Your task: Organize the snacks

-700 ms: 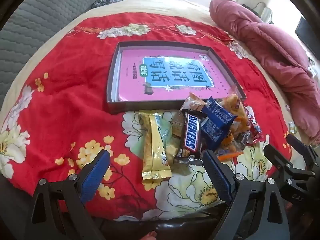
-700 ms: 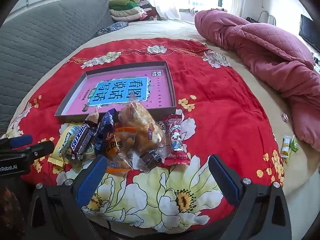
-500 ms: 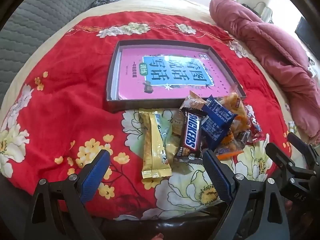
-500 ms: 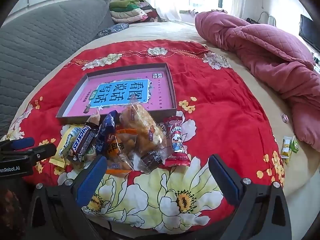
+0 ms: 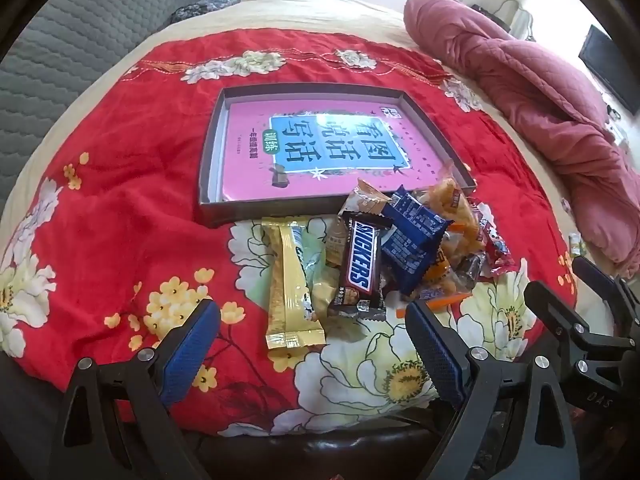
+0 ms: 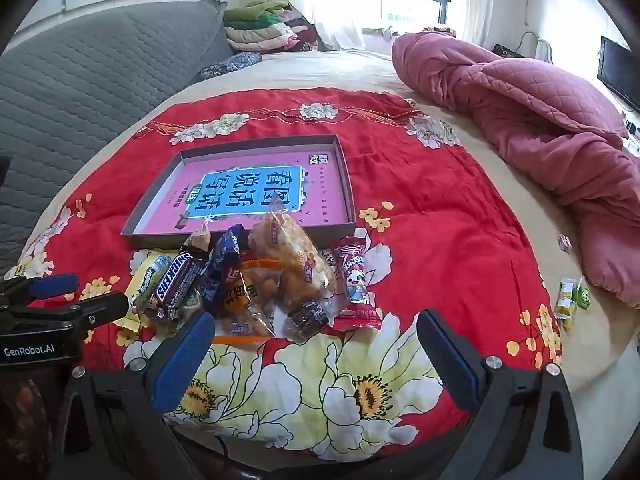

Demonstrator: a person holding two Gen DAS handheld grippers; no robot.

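Note:
A heap of snacks lies on the red flowered cloth just in front of a shallow grey box (image 5: 212,168) (image 6: 347,176) lined with a pink book cover. In the heap are a gold bar (image 5: 290,284), a Snickers bar (image 5: 360,268) (image 6: 176,280), a blue packet (image 5: 414,236) (image 6: 224,256), a clear bag of pastries (image 6: 292,256) and a red packet (image 6: 356,280). My left gripper (image 5: 312,344) hangs open over the cloth's near edge, below the gold bar. My right gripper (image 6: 316,344) is open too, just short of the heap, holding nothing.
A crumpled pink quilt (image 6: 532,120) lies to the right on the beige bed. A grey quilted headboard (image 6: 80,80) runs along the left, with folded clothes (image 6: 264,28) at the far end. Small yellow and green packets (image 6: 570,298) sit at the cloth's right edge.
Both views have shifted slightly, the snacks and box sitting a touch lower in frame. Both grippers stay open and the snacks have not moved.

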